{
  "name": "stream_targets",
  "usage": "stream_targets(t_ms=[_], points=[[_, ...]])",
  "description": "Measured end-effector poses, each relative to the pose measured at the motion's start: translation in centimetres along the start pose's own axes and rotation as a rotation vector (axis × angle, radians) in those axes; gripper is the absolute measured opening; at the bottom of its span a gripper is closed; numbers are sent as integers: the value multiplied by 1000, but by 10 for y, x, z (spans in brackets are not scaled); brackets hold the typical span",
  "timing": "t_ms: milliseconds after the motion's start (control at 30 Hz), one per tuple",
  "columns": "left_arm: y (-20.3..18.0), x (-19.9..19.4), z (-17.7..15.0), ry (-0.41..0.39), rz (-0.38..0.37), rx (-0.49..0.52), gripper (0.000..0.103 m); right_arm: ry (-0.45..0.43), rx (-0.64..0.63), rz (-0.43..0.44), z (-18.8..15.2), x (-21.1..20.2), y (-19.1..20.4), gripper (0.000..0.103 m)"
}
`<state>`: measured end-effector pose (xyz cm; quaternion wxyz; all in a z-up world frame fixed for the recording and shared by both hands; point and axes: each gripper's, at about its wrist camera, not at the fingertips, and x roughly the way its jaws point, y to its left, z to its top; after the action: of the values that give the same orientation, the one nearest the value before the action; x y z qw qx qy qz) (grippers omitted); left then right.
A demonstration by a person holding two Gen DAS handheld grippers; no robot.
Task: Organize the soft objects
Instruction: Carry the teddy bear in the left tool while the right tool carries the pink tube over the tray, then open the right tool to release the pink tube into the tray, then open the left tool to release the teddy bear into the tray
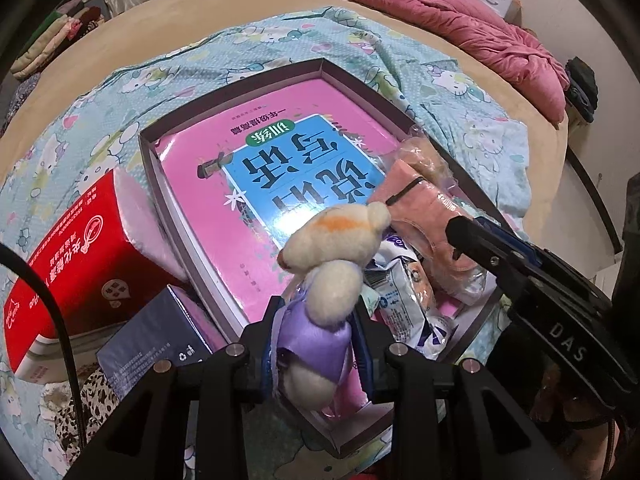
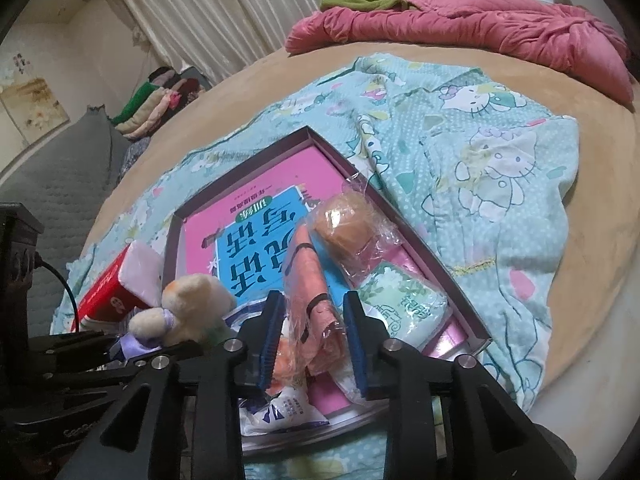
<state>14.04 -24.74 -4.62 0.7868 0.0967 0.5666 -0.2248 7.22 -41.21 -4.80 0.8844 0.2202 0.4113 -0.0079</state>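
Note:
My left gripper [image 1: 318, 320] is shut on a cream plush toy with a purple dress [image 1: 332, 280] and holds it above the near part of a shallow box [image 1: 240, 92]. The plush also shows in the right wrist view [image 2: 188, 308]. The box holds a pink and blue book [image 1: 280, 168], a pink rolled cloth in clear wrap [image 1: 432, 216] and a white and blue packet [image 1: 404, 300]. My right gripper [image 2: 312, 340] straddles the pink rolled cloth [image 2: 308, 276] with its jaws apart; its fingertip [image 1: 460, 232] touches the cloth in the left view.
A bagged brown bun [image 2: 344, 224] and a green tissue pack [image 2: 400, 300] lie in the box's right side. A red tissue pack [image 1: 80, 256] and a dark box [image 1: 156, 332] sit left of it. A Hello Kitty sheet [image 2: 480, 152] covers the bed; a pink quilt [image 2: 480, 28] lies behind.

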Motion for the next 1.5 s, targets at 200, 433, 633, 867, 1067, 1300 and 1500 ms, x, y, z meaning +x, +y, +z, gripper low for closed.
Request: stream_targets(t_ms=[200,433,633,867,1067,1300,1500], points=[[2,0,2,4,-10,-19,34,-19,5,-4,1,-5,-1,35],[6,-4,2,-4,-18,-44,44,-28,12,-7,2,-7,-3,42],[8,-7,2,-10,-24,-59,53,-32,15,-14,2,-8,-3,44],[7,-18,0,-40,-36,-55,60,-46,13,-18,2,-11,-3,51],[6,-27,-3,-61,-34,-48,63,-62,1,-21,2,-15,0,57],[9,-42,-6,-99,-29,-50,67,-70,-18,-39,1,-20,5,60],[16,-59,-11,-131,-26,-63,72,-99,-42,-50,2,-29,13,64]])
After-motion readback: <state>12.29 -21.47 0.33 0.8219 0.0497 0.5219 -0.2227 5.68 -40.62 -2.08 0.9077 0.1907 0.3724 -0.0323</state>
